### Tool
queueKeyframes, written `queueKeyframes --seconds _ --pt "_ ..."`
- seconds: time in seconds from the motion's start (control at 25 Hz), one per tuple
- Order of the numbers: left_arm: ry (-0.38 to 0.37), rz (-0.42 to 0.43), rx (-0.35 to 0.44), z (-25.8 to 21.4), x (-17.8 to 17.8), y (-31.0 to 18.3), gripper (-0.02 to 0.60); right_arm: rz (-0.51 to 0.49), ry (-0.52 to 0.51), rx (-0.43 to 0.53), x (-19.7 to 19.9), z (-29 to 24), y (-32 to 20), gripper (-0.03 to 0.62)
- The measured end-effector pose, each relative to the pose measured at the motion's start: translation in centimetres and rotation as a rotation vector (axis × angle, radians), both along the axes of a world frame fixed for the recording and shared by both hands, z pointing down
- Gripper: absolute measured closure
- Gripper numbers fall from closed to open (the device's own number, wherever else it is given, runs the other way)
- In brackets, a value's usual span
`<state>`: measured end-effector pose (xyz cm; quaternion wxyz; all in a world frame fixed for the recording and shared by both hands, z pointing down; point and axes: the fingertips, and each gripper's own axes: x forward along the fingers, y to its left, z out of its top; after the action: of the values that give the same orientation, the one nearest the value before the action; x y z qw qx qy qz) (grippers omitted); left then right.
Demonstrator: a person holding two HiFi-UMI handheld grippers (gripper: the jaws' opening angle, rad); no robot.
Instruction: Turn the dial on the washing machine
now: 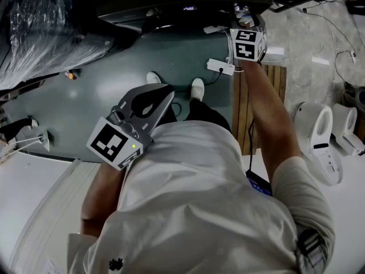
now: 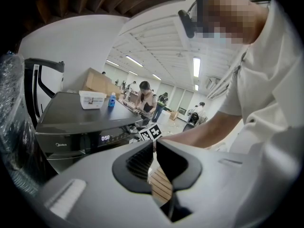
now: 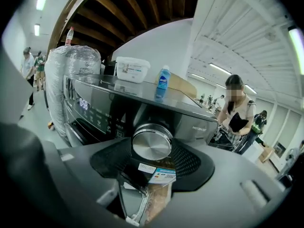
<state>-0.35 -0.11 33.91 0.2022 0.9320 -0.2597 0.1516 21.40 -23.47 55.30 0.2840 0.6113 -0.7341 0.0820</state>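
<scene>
- The left tongs (image 1: 162, 93), a grey two-jaw tool with a black-and-white marker cube, are held close to the person's white shirt (image 1: 199, 198) at the left centre of the head view.
- In the left gripper view those tongs (image 2: 154, 144) are clenched, the ribbed black pads (image 2: 140, 160) almost meeting with nothing between them.
- Below them in the head view, a pair of white shoes (image 1: 197, 88) stands on the dull green floor (image 1: 97, 96), with a white power strip (image 1: 220, 67) just beyond.
- A pale slatted wooden board (image 1: 268, 90) lies at the right of centre, under the outstretched right arm.
- The right tongs (image 1: 244, 16) reach to the upper middle of the head view, against the dark grey front-loading washing machine (image 1: 171, 16).
- In the right gripper view the right tongs (image 3: 153, 150) are grasping the round brushed-metal dial (image 3: 152, 139), one black pad on each side of it at the frame's centre.
- The dial sits on the machine's glossy control panel (image 3: 109, 113), right of a lit display (image 2: 105, 137) reading 0:58.
- A white plastic tub (image 3: 129, 69) and a small blue bottle (image 3: 163, 83) stand on the washing machine, near each other in the upper middle.
- A tall bundle wrapped in clear plastic film (image 3: 71, 75) stands behind the machine at upper left.
- Further off, at the right of that frame, a person in a light top (image 3: 235, 110) stands in a bright hall.
</scene>
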Motion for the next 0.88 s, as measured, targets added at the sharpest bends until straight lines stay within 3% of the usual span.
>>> queueKeyframes --seconds 0.16,0.32,0.4,0.64,0.88 --pt "0.002 -0.004 0.001 0.0 -0.1 -0.1 0.522 0.033 -0.090 -0.022 0.2 -0.7 0.1 0.331" --pt "0.005 0.003 -0.002 0.0 0.2 -0.1 0.522 0.097 -0.283 -0.028 0.6 -0.7 0.2 0.330" --pt "0.005 0.006 -0.003 0.0 0.3 0.0 0.522 0.115 -0.331 -0.025 0.7 -0.7 0.3 0.332" --pt "-0.001 0.004 0.000 0.0 0.0 -0.1 0.522 0.093 -0.287 -0.012 0.8 -0.8 0.7 0.329" --pt "0.003 0.007 -0.002 -0.2 0.1 0.0 0.522 -0.005 -0.093 0.011 0.6 -1.0 1.3 0.329"
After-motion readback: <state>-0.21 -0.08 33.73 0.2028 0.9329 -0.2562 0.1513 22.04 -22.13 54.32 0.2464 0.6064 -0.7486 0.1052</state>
